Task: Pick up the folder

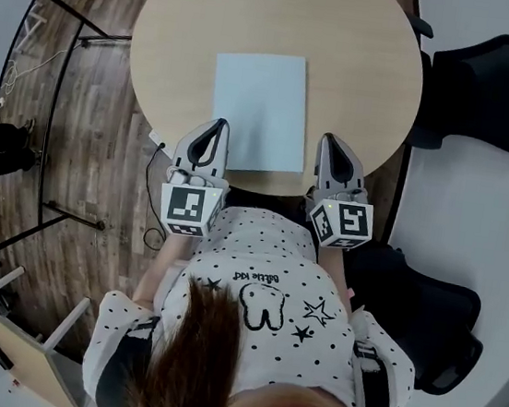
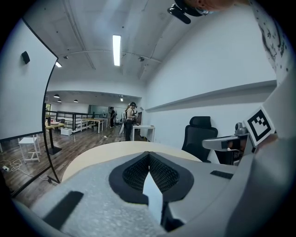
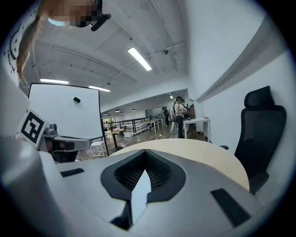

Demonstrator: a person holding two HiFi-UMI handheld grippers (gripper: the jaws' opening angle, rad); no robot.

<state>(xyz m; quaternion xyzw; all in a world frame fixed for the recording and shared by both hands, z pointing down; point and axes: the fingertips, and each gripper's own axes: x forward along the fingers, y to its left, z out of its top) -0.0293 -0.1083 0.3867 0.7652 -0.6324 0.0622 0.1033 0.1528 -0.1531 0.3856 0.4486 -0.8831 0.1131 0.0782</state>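
**Counter** [image 1: 367, 55]: round, light wood top, standing on a dark wood-plank floor [image 1: 87, 129].

**Folder** [image 1: 259, 110]: pale blue, rectangular, closed. It lies flat on the counter, roughly central, with its long sides running away from the person and its near short edge close to the counter's near rim. Nothing is gripping it.

**Left gripper** [image 1: 216, 124] [image 2: 149, 155]: at the counter's near edge, just beside the folder's near left corner. Fingers pressed together with nothing between them. Whether it touches the folder cannot be told. Marker cube [image 1: 189, 206] at its rear.

**Right gripper** [image 1: 330, 141] [image 3: 145, 152]: at the counter's near edge, just beside the folder's near right corner, roughly level with the left gripper. Fingers pressed together, empty. Marker cube [image 1: 343, 221] at its rear.

**Person**: white top [image 1: 260, 301] with black dots and stars, positioned at the counter's near side.

**Office chairs**: black. One [image 1: 493, 90] is beside the counter's right rim, and a second [image 1: 426, 314] is to the person's right.

**Background**, in the gripper views: an open room with ceiling strip lights [image 2: 116, 49], further tables, and people standing at a distance [image 2: 129, 121].
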